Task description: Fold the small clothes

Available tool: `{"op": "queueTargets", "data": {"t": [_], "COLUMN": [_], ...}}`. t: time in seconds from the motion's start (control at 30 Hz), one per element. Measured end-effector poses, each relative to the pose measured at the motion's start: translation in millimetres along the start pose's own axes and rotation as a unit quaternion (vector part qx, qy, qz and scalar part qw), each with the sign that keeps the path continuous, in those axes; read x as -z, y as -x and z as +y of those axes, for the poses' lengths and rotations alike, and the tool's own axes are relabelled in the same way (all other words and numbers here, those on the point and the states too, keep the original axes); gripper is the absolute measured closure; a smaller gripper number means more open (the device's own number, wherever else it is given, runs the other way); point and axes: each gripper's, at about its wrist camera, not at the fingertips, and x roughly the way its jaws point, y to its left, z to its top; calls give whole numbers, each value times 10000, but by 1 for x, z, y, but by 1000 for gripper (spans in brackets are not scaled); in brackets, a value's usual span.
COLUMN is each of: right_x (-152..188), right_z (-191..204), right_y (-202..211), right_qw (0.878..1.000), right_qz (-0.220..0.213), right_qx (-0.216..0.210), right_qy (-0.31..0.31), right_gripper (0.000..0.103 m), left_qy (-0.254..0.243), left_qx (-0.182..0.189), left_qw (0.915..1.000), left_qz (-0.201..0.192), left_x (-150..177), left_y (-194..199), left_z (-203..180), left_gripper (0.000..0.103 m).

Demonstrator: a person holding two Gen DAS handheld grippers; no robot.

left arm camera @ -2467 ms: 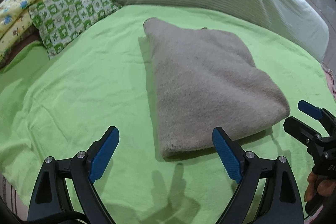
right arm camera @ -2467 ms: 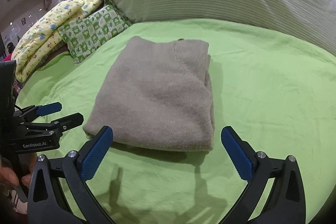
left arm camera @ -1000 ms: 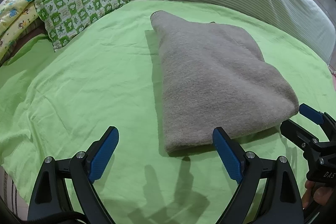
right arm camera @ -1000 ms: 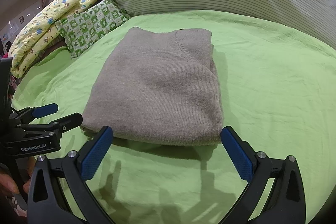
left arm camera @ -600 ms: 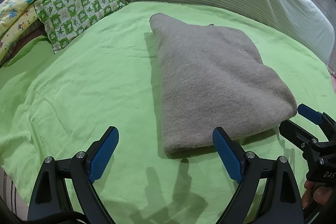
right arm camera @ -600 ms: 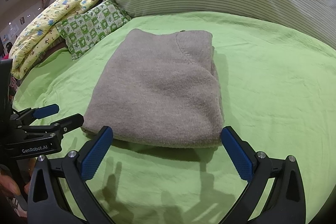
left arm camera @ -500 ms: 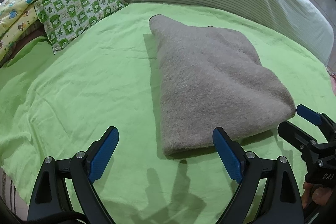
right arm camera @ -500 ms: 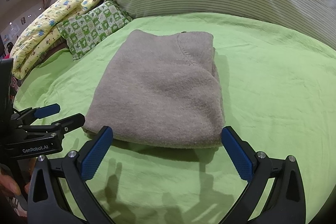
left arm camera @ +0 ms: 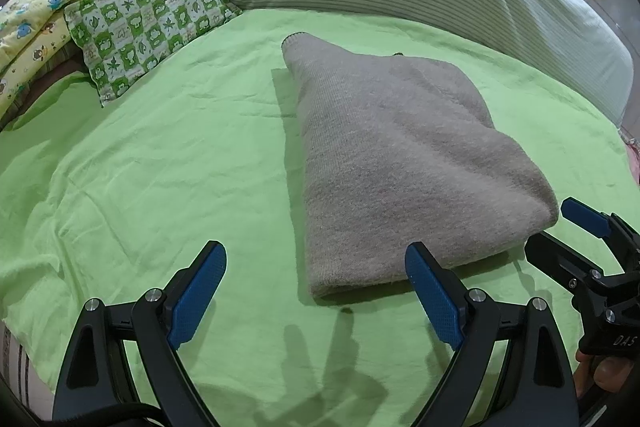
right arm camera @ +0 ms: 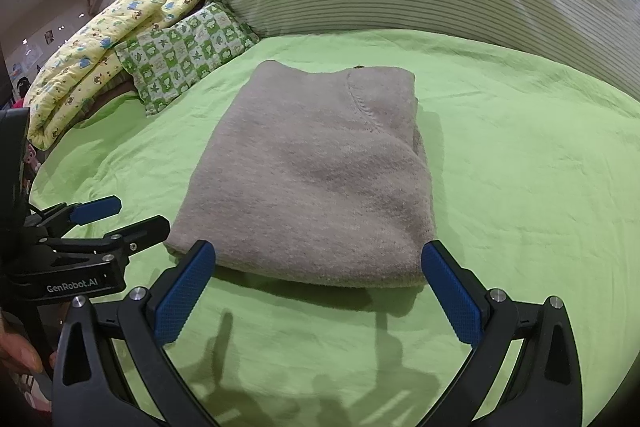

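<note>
Sweater, soft, fuzzy and gray, lies folded into a thick rectangle on the wrinkly green bed sheet. Both the left gripper and the right gripper are spread wide and hold nothing, just beside its near edge. A checkered pillow sits well apart.

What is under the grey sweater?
The folded grey sweater lies flat on the green sheet, which shows all around it. Whatever sits directly beneath or inside its folds is covered and cannot be seen.
</note>
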Motion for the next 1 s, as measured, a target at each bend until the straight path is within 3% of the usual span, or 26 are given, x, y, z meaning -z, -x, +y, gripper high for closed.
{"op": "queueTargets", "data": {"t": [1.0], "right_x": [-5], "right_z": [-3], "right_y": [2], "right_qw": [10000], "right_qz": [-48], "right_qx": [-19], "right_qy": [-28], "right_gripper": [0], "left_qy": [-5], "left_qx": [-5], "left_qw": [10000], "left_qz": [32], "left_x": [-4], "left_y": [-3], "left_z": [2], "left_gripper": [11]}}
